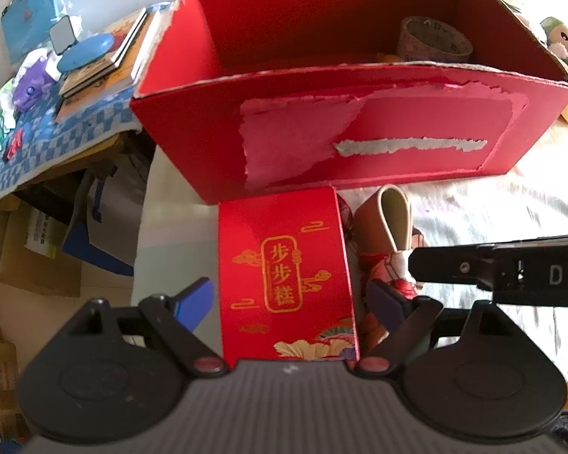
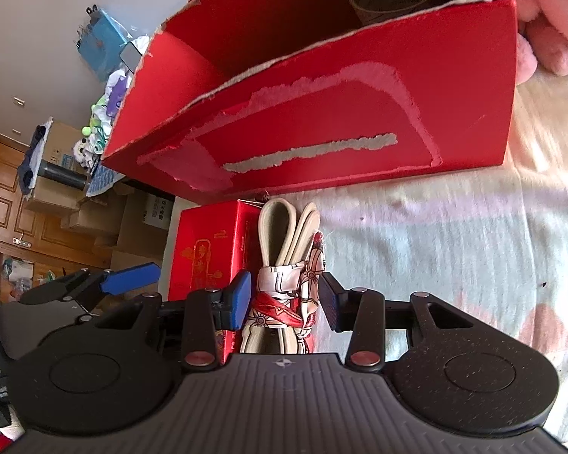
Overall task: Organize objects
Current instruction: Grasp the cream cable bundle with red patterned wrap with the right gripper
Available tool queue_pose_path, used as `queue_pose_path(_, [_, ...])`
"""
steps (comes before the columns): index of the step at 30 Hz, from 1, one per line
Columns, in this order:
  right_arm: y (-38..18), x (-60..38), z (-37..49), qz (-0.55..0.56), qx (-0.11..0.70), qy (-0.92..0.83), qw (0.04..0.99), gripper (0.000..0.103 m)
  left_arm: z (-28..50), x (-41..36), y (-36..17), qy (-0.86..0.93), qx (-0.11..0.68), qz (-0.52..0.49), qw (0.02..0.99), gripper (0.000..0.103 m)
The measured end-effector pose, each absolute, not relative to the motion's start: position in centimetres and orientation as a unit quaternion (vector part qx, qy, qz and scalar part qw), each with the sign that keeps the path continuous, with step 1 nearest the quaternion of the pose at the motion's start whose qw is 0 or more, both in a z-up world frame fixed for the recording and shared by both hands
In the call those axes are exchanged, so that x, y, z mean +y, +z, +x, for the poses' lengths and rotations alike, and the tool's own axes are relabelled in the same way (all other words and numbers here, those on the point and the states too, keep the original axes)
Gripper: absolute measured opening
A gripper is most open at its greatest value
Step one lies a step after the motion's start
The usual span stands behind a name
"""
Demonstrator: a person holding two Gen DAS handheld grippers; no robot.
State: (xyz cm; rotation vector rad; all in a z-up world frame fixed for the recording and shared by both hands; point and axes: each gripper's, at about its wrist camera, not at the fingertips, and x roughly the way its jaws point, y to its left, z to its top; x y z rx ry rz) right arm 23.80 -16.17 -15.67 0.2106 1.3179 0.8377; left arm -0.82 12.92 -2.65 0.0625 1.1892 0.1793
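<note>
Left wrist view: the left gripper (image 1: 289, 297) is being held spread wide astride the small red carton (image 1: 284, 276), its pads clear of both sides. The carton is lying on the bedsheet (image 1: 473, 208) against the large red box (image 1: 340, 128); it is judged light, stiff, best pinched across its flat sides.

Right wrist view: the right gripper (image 2: 284, 300) is being closed around the rolled belt bundle (image 2: 289, 265) at its scarf wrap, though contact cannot be confirmed. The bundle is judged soft, springy.
</note>
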Motion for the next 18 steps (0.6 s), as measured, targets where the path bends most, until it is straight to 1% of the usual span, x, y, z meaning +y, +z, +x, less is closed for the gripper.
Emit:
queue_pose_path(10, [-16.3,-15.3,23.3,0.088,0.600,0.370,0.704,0.043,-1.3,13.8,-2.8,0.048,0.561,0.047,0.825,0.089])
queue_pose_path(12, [-16.4,-15.0,23.2,0.085,0.602,0.367,0.704,0.038,-1.5,13.9,-2.9,0.041,0.561,0.053,0.825,0.089])
queue_pose_path(18, [-16.9,-14.7,22.8,0.074,0.604,0.354,0.710,0.036,-1.5,13.9,-2.8,0.032,0.556,0.060,0.829,0.088])
